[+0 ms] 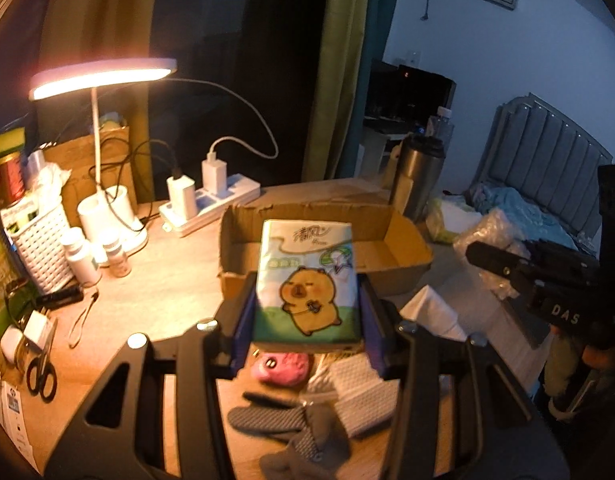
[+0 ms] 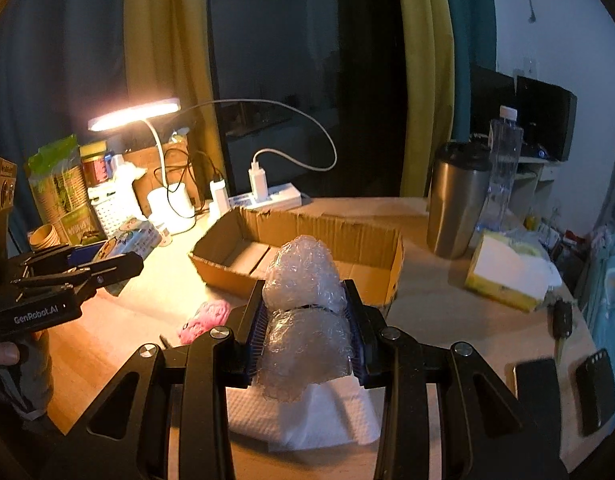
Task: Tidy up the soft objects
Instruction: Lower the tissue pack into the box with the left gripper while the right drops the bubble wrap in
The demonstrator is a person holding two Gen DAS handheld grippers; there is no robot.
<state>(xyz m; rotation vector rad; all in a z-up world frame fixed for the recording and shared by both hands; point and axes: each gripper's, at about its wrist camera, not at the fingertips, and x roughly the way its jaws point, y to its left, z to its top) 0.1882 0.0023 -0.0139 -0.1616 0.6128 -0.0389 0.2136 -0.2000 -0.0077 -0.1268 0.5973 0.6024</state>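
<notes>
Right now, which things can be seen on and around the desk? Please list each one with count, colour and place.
tissue pack: 1, white and green, held above the box
bubble wrap: 1, clear, held near the box
cardboard box: 1, brown, desk centre
pink soft item: 1, pink, desk front
grey gloves: grey, desk front
desk lamp: 1, white, lit, left
power strip: 1, white, behind box
steel tumbler: 1, silver, right
scissors: 1, black, left edge
left gripper: 1, black, blue fingers
right gripper: 1, black, blue fingers
</notes>
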